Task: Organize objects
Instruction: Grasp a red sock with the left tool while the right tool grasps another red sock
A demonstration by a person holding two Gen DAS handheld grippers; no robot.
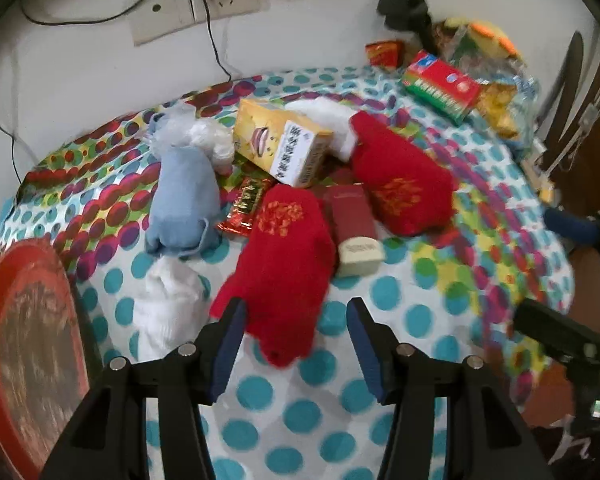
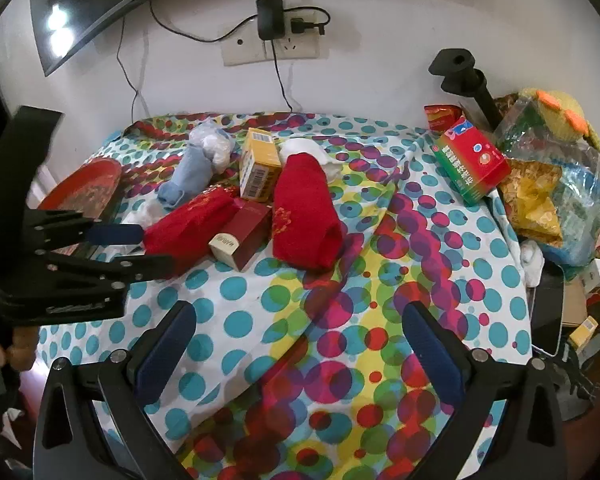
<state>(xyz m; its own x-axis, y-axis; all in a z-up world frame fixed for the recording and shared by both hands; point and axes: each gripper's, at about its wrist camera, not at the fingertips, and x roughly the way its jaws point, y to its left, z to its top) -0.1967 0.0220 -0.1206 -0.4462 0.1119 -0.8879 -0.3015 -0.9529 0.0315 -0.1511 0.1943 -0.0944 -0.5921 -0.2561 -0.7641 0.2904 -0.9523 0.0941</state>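
2 black grippers, left gripper point(image 1: 296, 316) and right gripper point(image 2: 300, 320): blue pads, silver screws.

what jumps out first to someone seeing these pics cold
The two bright red socks in mid-table grab the eye first, lying either side of a dark red box on the loud polka-dot tablecloth. The left gripper is open around the nearer sock's end, while the right gripper hangs open over bare cloth. A pile of snack bags crowds the far right corner.

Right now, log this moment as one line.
left gripper: open, straddling near red sock | right gripper: open, above tablecloth, holding nothing | red tray: at table's left edge
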